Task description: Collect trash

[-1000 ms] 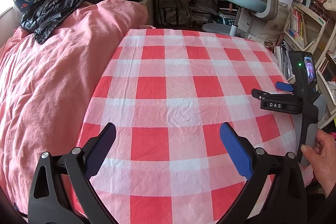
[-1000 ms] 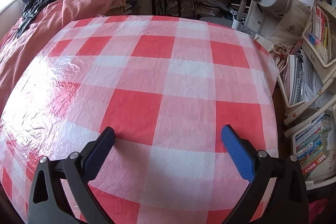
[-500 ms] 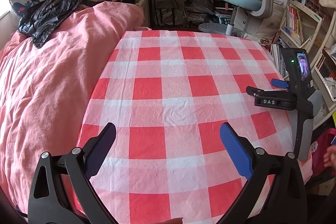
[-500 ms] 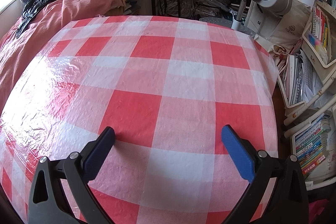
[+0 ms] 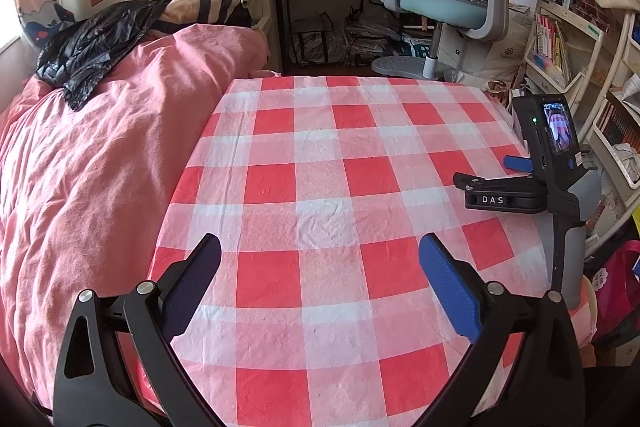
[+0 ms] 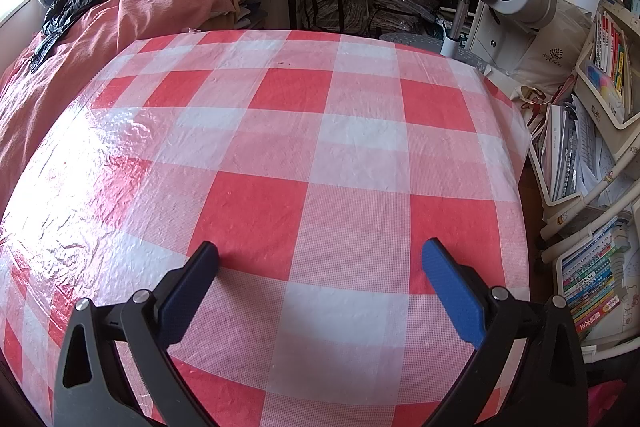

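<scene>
Since no trash shows anywhere on the red-checked tablecloth point(image 5: 320, 163), the sound move is searching first: both the left gripper point(image 5: 320, 267) and the right gripper point(image 6: 320, 267), which appears set down on the cloth, are spread wide and hold nothing.

My left hand-held gripper point(image 5: 320, 259) has its jaws spread wide, both blue-padded fingers point(image 5: 448, 291) pointing toward the far side, nothing between them. My right hand-held gripper point(image 6: 320, 263) is just as wide apart and grips nothing. Seen from the left one, the right hand-held gripper point(image 5: 520, 183) stands upright at the right, fingers pointing left, lying level and low over the surface point(image 5: 320, 187). No hand shows on its grip.
</scene>
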The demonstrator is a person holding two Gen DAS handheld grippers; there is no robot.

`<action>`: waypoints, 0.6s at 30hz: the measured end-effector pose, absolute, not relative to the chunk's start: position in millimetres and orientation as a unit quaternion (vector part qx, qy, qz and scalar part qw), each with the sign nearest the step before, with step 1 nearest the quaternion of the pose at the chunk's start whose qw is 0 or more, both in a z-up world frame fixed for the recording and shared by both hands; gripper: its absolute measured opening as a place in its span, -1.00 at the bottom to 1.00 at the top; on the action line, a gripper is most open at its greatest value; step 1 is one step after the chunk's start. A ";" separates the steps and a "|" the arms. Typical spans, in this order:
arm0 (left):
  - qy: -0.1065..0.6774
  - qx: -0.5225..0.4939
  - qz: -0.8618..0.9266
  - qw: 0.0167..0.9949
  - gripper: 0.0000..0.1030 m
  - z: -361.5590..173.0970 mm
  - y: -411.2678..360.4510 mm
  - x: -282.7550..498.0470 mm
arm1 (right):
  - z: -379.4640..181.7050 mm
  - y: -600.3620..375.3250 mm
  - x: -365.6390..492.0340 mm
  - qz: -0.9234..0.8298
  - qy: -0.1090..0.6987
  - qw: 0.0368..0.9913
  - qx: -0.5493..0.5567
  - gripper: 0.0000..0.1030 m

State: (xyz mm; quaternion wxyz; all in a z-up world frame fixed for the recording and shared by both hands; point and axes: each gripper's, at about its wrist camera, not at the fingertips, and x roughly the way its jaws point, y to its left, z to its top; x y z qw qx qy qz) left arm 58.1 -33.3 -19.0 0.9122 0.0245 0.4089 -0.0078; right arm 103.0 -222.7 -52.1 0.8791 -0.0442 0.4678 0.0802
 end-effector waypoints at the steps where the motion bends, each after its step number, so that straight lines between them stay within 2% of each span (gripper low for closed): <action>1: 0.409 0.028 -0.005 0.912 0.86 -20.1 -34.8 59.9 | -52.1 -222.8 103.4 0.080 0.468 0.879 -0.044 0.88; 10: 0.403 0.043 0.007 0.914 0.86 -17.3 -29.6 50.2 | -52.1 -222.8 103.3 0.080 0.468 0.879 -0.044 0.88; 18: 0.368 -0.033 0.005 0.929 0.86 9.4 20.7 -1.5 | -52.1 -222.9 103.4 0.080 0.468 0.879 -0.044 0.88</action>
